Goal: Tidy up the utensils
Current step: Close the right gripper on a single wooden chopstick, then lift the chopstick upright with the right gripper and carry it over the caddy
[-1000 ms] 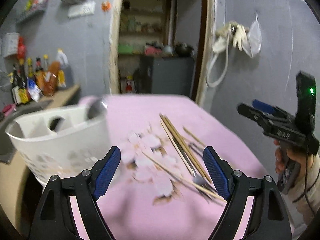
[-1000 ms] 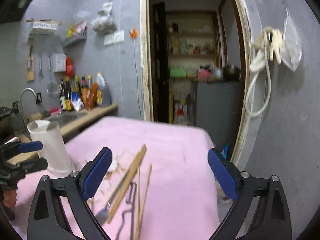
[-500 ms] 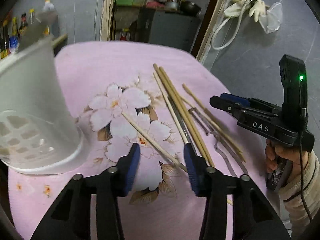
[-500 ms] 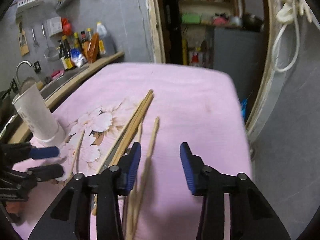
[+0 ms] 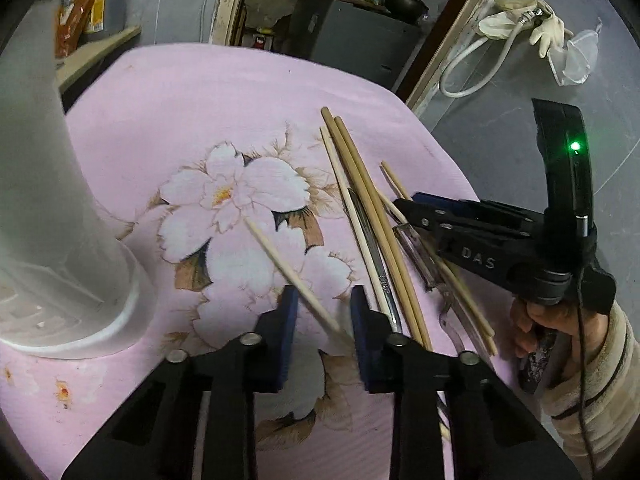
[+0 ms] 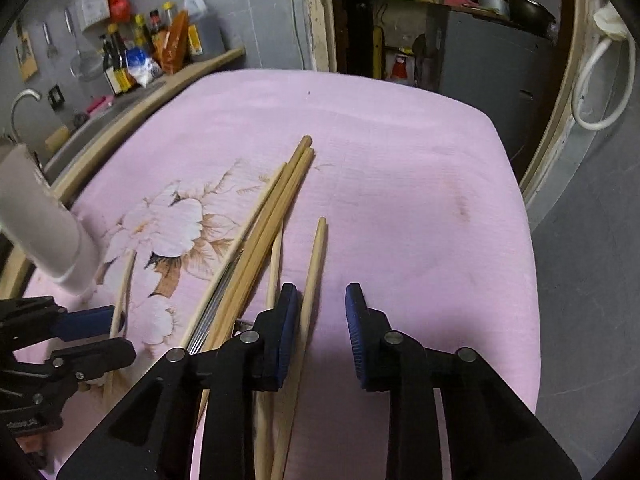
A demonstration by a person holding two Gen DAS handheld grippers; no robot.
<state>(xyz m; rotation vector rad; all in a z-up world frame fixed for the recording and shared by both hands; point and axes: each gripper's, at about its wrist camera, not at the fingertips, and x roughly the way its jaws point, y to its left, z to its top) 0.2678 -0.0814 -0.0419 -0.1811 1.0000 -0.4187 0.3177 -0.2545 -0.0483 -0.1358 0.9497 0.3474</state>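
A pink cloth printed with pale flowers covers the counter, from its near edge to the far edge by a doorway. Grey walls close the room in; through the doorway a dark cabinet stands under cluttered shelves. Along the left wall a wooden ledge carries sauce bottles, with a curved tap further along. On the right wall hang a white hose and pale gloves.

At the counter's left edge stands a white plastic utensil holder, upright, its base flaring onto the cloth. Toward the right edge the utensils lie in a loose bundle: two long wooden chopsticks side by side, a paler chopstick touching them, a metal utensil handle beneath them, and thinner sticks beyond, crossing a metal peeler.

A single chopstick lies apart on the flower print, slanting toward the near edge. The left gripper hangs low over it, jaws narrow, one either side of its near end, not yet touching it as far as shows. The right gripper sits over the bundle's right side, jaws narrow but parted, with one stray chopstick running just inside the left jaw. Whether it touches the pad I cannot tell.
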